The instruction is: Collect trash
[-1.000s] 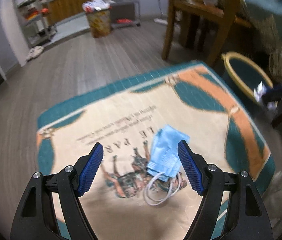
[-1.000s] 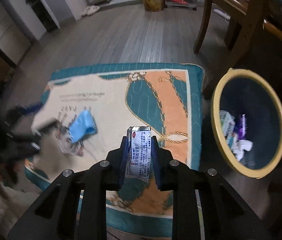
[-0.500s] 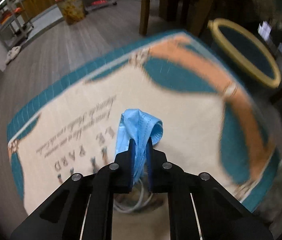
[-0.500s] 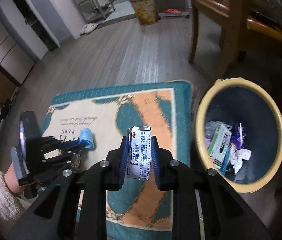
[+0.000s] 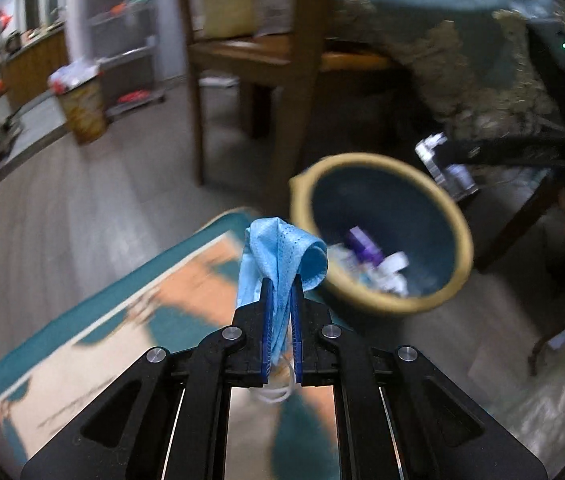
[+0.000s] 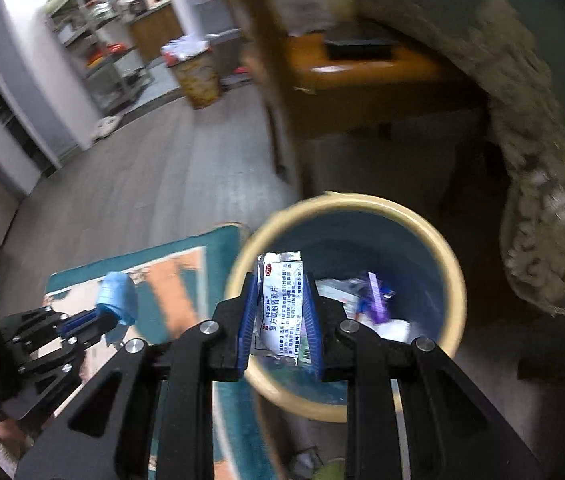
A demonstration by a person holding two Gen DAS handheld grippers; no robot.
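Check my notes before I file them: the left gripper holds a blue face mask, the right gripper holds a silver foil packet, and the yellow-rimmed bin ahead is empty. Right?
Not quite: the bin is not empty. The right wrist view shows trash at its bottom, including a purple item. The rest stands: the left gripper holds the blue face mask, and the right gripper holds the silver foil packet.

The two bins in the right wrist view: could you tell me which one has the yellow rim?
The near bin beside the rug, dark blue inside; the far bin is patterned.
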